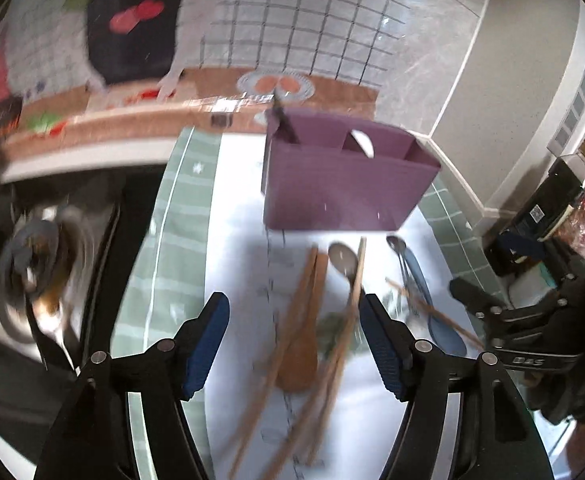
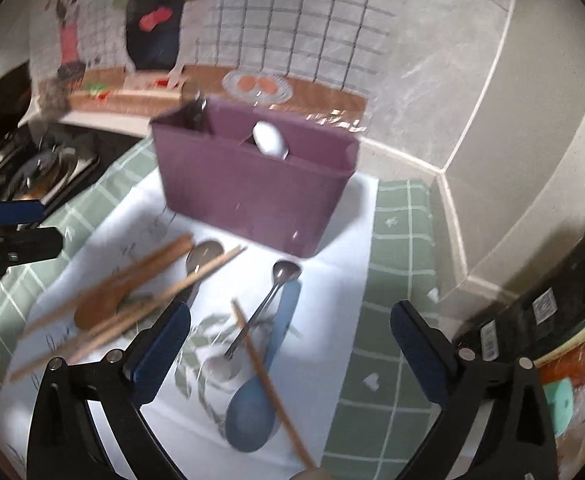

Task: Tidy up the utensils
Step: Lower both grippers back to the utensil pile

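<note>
A purple divided utensil holder (image 1: 340, 184) (image 2: 252, 184) stands on a white mat; a white spoon (image 2: 269, 139) and a dark utensil (image 2: 196, 114) stick out of it. In front lie a wooden spoon (image 1: 302, 344) (image 2: 104, 300), several wooden chopsticks (image 1: 344, 320) (image 2: 164, 292), two metal spoons (image 1: 342, 258) (image 2: 282, 276) and a blue spoon (image 2: 256, 400) with one chopstick (image 2: 268, 384) across it. My left gripper (image 1: 294, 338) is open and empty above the wooden spoon. My right gripper (image 2: 290, 350) is open and empty above the blue spoon.
A green checked cloth (image 2: 396, 320) lies under the mat. A dark stove with a pot (image 1: 32, 272) is at the left. Dark boxes and packages (image 2: 552, 312) sit at the right by the wall. The other gripper (image 1: 512, 320) shows at the right of the left wrist view.
</note>
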The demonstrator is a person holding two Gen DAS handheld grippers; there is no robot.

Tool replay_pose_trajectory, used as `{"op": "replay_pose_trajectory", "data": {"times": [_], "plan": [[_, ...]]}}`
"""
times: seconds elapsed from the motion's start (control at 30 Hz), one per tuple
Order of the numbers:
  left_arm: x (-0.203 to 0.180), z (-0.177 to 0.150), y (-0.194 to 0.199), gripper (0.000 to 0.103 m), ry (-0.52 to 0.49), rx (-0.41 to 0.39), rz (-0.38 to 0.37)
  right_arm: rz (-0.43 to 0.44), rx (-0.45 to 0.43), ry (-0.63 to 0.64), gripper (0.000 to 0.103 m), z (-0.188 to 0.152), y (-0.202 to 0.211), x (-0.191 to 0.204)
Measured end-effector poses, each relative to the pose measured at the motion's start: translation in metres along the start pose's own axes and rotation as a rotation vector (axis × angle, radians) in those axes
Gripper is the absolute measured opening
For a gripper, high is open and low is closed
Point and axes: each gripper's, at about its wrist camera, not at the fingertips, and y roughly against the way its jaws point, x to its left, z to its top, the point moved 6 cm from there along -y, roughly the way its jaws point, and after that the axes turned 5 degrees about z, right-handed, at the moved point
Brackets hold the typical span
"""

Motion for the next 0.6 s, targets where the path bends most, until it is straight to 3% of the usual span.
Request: {"op": "replay_pose_trajectory", "data": {"times": [0.03, 0.1, 0.13, 0.17, 0.23, 0.43, 0.6], "plan": [[0.001, -0.007, 0.001, 0.069, 0.007, 0.01, -0.003, 0.006, 0.01, -0.005, 0.093, -0.005, -0.003, 0.002], [0.003, -0.02, 0.004, 0.07, -0.007, 0.025, 0.009, 0.041, 0.041, -0.043, 0.072, -0.015, -0.011, 0.002], [0.004, -0.025, 0.006, 0.07, -0.009, 0.033, 0.019, 0.069, 0.068, -0.07, 0.051, -0.021, -0.017, 0.001], [0.005, -0.029, 0.007, 0.07, -0.008, 0.035, 0.025, 0.112, 0.105, -0.114, 0.038, -0.027, -0.024, 0.0], [0.007, -0.039, 0.01, 0.07, 0.016, 0.045, 0.024, 0.158, 0.128, -0.145, 0.036, -0.034, -0.029, 0.003], [-0.006, -0.055, 0.007, 0.069, 0.007, 0.076, -0.01, 0.163, 0.125, -0.137, 0.036, -0.039, -0.034, 0.018], [-0.035, -0.035, -0.006, 0.043, -0.074, 0.098, -0.095, 0.153, 0.097, -0.147, 0.037, -0.031, -0.023, 0.01]]}}
